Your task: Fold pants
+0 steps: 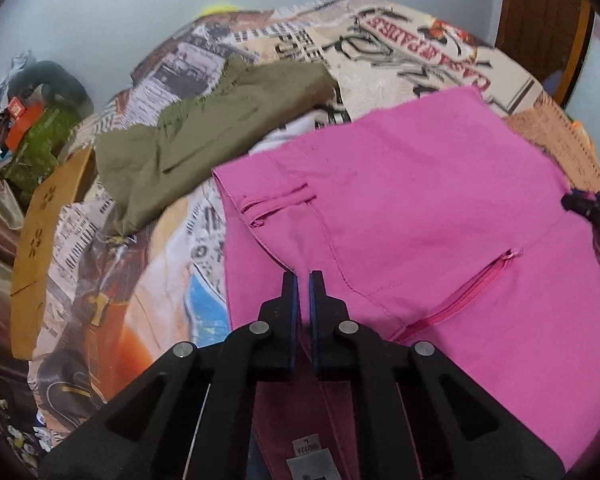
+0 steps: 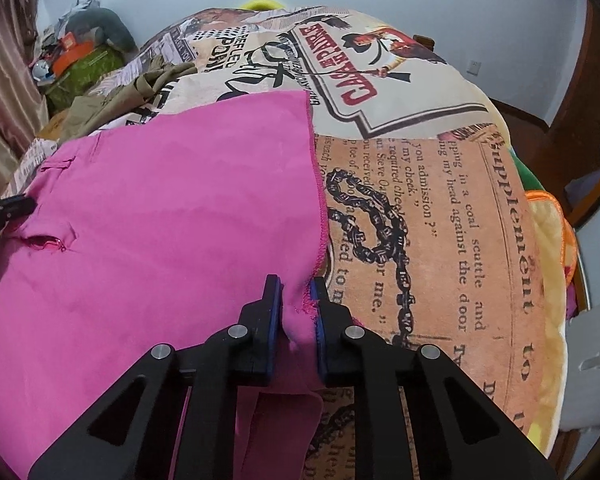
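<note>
Two black fingers of the left gripper (image 1: 304, 280) sit closest to the left camera, almost shut, with dark pink cloth running down between them. It looks like they are pinching the waist end of the pink pants (image 1: 412, 200), because a small grey size tag (image 1: 310, 462) shows just under the fingers. Holding that end lets the person lift it and lay it over.

On the other side, the right gripper (image 2: 296, 288) is closed on the pants too. A bunched bit of the stitched hem is squeezed between its blue pads (image 2: 274, 308). So each gripper holds one end, and that keeps the cloth flat and stretched.

Spread out, the pants cover the near part of the bed (image 2: 440, 216), which has a newspaper-print blanket. Their hem edge runs up the middle of the blanket. A pink zipper (image 1: 472, 284) faces up, between the two grippers.

Some olive green pants (image 1: 204, 136) lie crumpled toward the far left side of the bed, well apart from the grippers. A brown cardboard box (image 1: 40, 240) leans at the bed's left edge.

I think a fold is just under way.
</note>
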Tool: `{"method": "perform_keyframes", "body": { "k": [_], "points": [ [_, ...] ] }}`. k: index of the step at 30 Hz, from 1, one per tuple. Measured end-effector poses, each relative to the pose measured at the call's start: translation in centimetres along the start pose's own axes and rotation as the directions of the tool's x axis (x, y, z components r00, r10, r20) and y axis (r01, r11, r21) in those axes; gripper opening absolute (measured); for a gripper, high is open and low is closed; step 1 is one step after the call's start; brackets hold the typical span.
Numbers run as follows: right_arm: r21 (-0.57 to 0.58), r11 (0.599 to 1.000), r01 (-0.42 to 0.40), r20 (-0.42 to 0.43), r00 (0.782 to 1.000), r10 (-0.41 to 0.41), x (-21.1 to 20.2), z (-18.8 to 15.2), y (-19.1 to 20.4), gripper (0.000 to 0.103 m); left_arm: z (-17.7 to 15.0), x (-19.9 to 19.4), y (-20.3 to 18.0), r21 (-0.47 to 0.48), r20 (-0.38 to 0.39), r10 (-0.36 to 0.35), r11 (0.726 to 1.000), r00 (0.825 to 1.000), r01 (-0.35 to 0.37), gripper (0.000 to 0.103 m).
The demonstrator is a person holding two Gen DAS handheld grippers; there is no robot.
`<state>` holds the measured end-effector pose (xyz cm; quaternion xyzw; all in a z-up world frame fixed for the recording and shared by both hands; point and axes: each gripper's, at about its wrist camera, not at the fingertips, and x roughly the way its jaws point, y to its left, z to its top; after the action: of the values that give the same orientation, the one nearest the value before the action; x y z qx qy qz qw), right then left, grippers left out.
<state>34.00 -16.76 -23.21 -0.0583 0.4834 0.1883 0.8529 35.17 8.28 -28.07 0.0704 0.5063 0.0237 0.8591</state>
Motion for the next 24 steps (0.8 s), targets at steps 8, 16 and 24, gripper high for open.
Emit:
{"method": "perform_keyframes", "body": {
  "k": [8,16,24],
  "points": [
    [0.069,0.998,0.001,0.011,1.0,-0.002,-3.3,0.6,-1.1,0.035,0.4,-4.1,2.0,-0.052,0.06,-0.025,0.998,0.998,0.028,0.012],
    [-0.036,0.99,-0.138,0.073,0.987,0.14,-6.9,0.2,3.9,0.035,0.0,-6.2,-1.2,0.034,0.098,-0.124,0.992,0.987,0.122,0.012],
    [-0.035,0.994,-0.107,-0.037,0.994,0.105,-2.0,-0.9,4.3,0.041,-1.5,-2.4,-1.3,0.046,0.002,-0.115,0.992,0.993,0.115,0.017]
  ]
}}
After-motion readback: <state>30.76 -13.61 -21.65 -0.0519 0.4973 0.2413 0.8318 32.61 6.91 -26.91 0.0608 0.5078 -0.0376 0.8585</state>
